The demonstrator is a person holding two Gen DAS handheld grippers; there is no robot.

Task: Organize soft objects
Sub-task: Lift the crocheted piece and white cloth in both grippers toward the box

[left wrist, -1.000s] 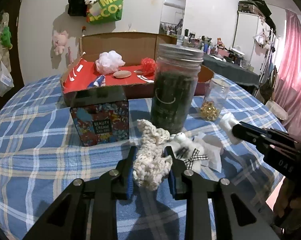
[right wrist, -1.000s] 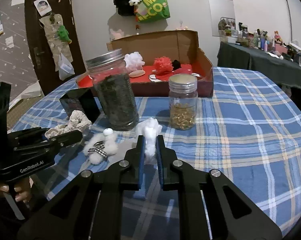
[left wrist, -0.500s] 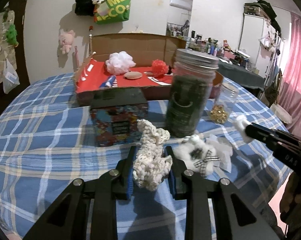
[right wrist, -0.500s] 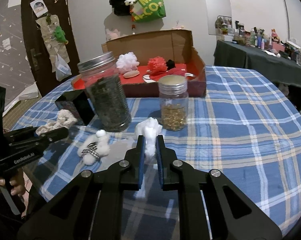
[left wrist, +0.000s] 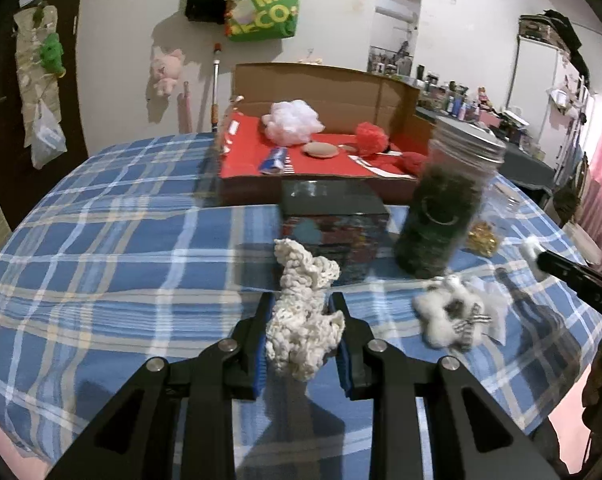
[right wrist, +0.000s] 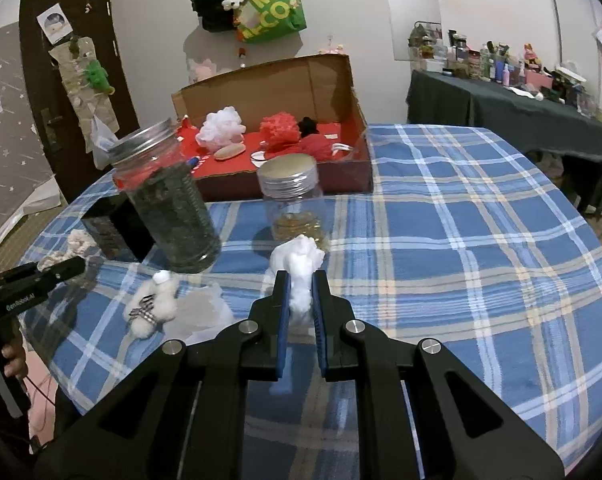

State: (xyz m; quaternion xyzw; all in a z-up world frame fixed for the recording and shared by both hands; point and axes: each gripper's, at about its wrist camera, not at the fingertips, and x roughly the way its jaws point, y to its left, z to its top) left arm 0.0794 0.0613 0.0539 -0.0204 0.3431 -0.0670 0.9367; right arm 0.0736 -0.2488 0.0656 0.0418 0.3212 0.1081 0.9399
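1. Step in hand: both grippers carry a soft thing above the tabletop point(right wrist: 481, 220), on the near side of the cardboard box point(right wrist: 321, 80). The box, red inside, already holds a white puff point(right wrist: 221, 128) and a red puff point(right wrist: 279, 128), so it is judged to be the collecting place.
2. Next move, as a judgement: bring each load over the box's front wall, clearing the tall dark jar point(left wrist: 445, 208) and the small jar point(right wrist: 295, 204) that stand in front of the box, then open the fingers above the red floor.
3. Left gripper point(left wrist: 303, 332): fingers closed on a cream crocheted piece point(left wrist: 301, 316), which bulges above and below the pads. It is held clear of the tabletop, in front of the box and just before a dark tin point(left wrist: 333, 216).
4. Right gripper point(right wrist: 299, 300): fingers nearly together, pinching a white cotton tuft point(right wrist: 299, 268), in front of the box and near the small jar.
5. Remaining: a small white plush with a checked bow point(right wrist: 151, 308) lies on the tabletop, in front of the box beside the tall jar, untouched.
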